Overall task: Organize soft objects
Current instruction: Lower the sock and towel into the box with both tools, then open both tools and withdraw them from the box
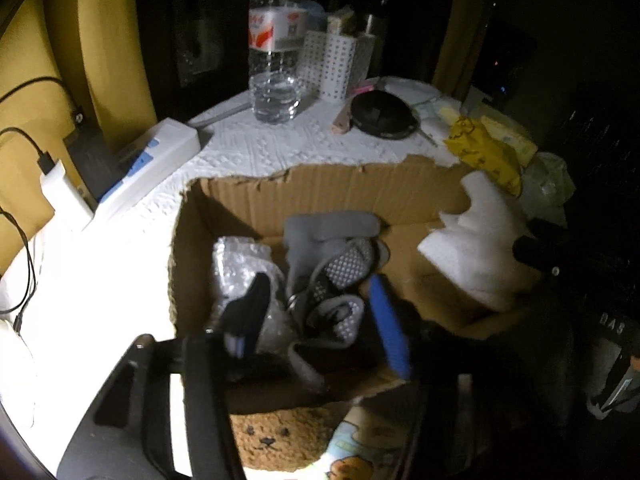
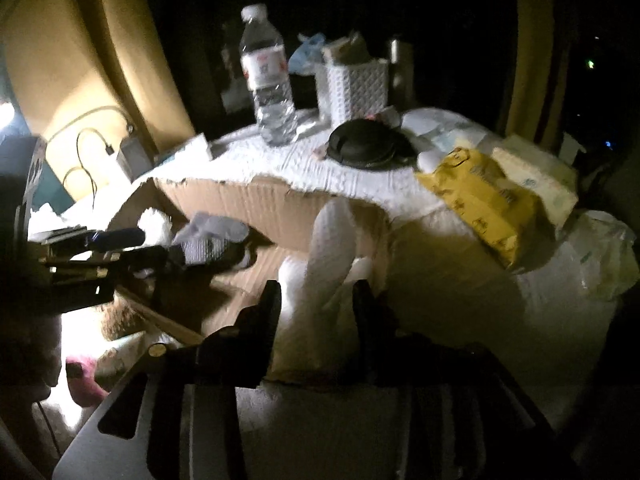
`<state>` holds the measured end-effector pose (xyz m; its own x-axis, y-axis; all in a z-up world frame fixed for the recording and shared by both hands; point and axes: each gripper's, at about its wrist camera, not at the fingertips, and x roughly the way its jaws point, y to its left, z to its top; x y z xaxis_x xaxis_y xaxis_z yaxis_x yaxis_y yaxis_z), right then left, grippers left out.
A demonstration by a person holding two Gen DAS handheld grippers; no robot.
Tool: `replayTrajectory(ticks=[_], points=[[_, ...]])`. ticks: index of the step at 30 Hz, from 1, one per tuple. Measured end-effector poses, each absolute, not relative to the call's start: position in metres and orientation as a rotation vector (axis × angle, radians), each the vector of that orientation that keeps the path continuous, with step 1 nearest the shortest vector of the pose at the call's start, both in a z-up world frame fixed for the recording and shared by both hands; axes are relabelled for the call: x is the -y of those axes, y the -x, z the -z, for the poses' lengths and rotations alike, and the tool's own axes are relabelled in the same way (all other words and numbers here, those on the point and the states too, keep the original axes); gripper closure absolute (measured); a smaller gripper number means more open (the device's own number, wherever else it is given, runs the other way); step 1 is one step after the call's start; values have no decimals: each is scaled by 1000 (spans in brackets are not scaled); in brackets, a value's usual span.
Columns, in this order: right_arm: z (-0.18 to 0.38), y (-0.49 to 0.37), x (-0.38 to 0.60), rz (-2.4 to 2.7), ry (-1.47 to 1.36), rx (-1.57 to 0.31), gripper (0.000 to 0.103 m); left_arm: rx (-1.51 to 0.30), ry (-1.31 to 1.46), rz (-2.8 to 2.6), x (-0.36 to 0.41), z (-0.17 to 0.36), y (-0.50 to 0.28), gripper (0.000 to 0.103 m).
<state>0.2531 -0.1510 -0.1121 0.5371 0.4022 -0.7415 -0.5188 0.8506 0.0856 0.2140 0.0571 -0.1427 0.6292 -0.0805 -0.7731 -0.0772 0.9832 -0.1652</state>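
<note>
Left wrist view: left gripper (image 1: 320,316) poised over an open cardboard box (image 1: 320,188), pointing steeply down into it. Tongs spread apart, pinching nothing; one blue pad (image 1: 388,328) plain on the right, the other finger dark and partly blurred. Gray socks (image 1: 332,248) with dotted soles in a loose heap on the box floor, between and beyond the fingertips, not gripped. Crinkled clear plastic wrap (image 1: 240,264) just beside the socks, against the left wall of the box. Brown bear-face cloth (image 1: 268,440) outside the near wall, low in the frame.

Right wrist view: right gripper (image 2: 318,296) at the box's right wall, tongs parted with a white foam piece (image 2: 332,236) standing upright between them — no clear pinch, and contact with the pads too dim to judge. Foam leaning against the torn cardboard edge, half in the box.

Behind the box, on a white paper-covered table (image 1: 260,148): a clear water bottle (image 1: 276,60), a white perforated basket (image 1: 332,64), a black round lid (image 1: 380,116), a yellow packet (image 1: 484,152) near the right corner. White power strip (image 1: 148,160) off to the left — cables plugged in beside it.
</note>
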Motion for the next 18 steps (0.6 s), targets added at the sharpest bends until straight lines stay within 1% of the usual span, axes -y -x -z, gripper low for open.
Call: replayTrajectory(ticks=[6, 13, 18], points=[[109, -261, 168, -484, 122, -820, 58, -884, 171, -6, -55, 138, -209, 48], [151, -276, 171, -453, 101, -943, 58, -889, 163, -5, -53, 137, -202, 47], [151, -274, 176, -442, 68, -951, 55, -885, 158, -2, -49, 132, -195, 47]])
